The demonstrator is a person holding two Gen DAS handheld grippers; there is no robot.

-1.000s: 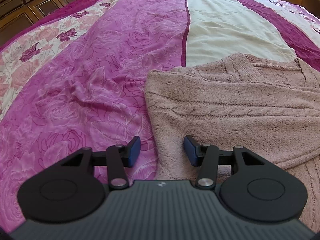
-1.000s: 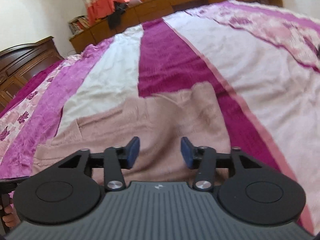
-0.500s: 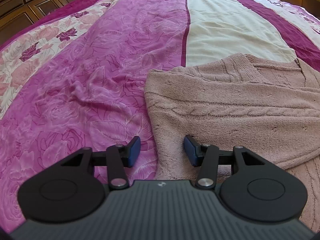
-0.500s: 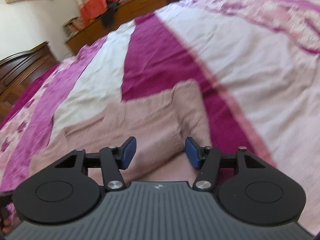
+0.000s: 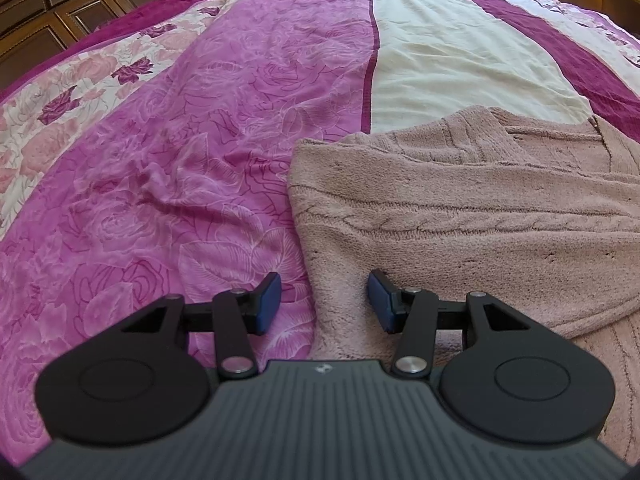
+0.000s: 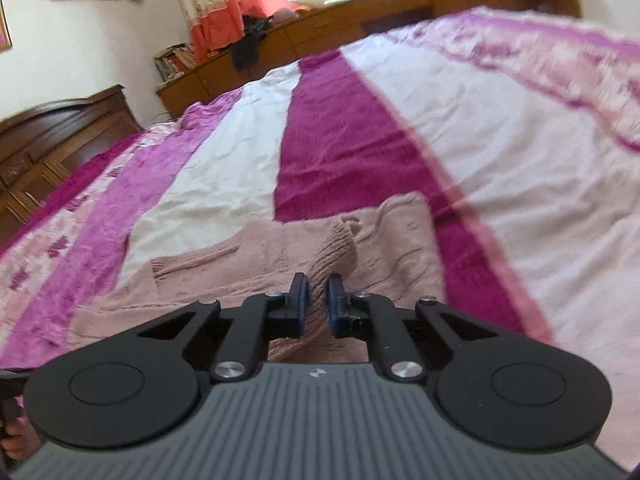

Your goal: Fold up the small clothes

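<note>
A dusty-pink cable-knit sweater (image 5: pixel 460 204) lies spread on the bed, one layer folded across its body. My left gripper (image 5: pixel 324 300) hangs open just above its near left edge, with nothing between the blue pads. In the right wrist view the same sweater (image 6: pixel 248 260) lies on the bed, and my right gripper (image 6: pixel 317 294) is shut on its ribbed cuff (image 6: pixel 334 254), which stands up in a raised fold between the pads.
The bed is covered by a striped bedspread (image 5: pixel 224 112) in magenta, white and rose print. A dark wooden headboard (image 6: pixel 60 128) and low wooden cabinets (image 6: pixel 320 28) with books and clothes line the far side. A hand (image 6: pixel 14 436) shows at the lower left.
My right gripper went from open to shut, pinching the sweater's cuff and raising it into a fold. The left gripper has stayed open in the same spot.
</note>
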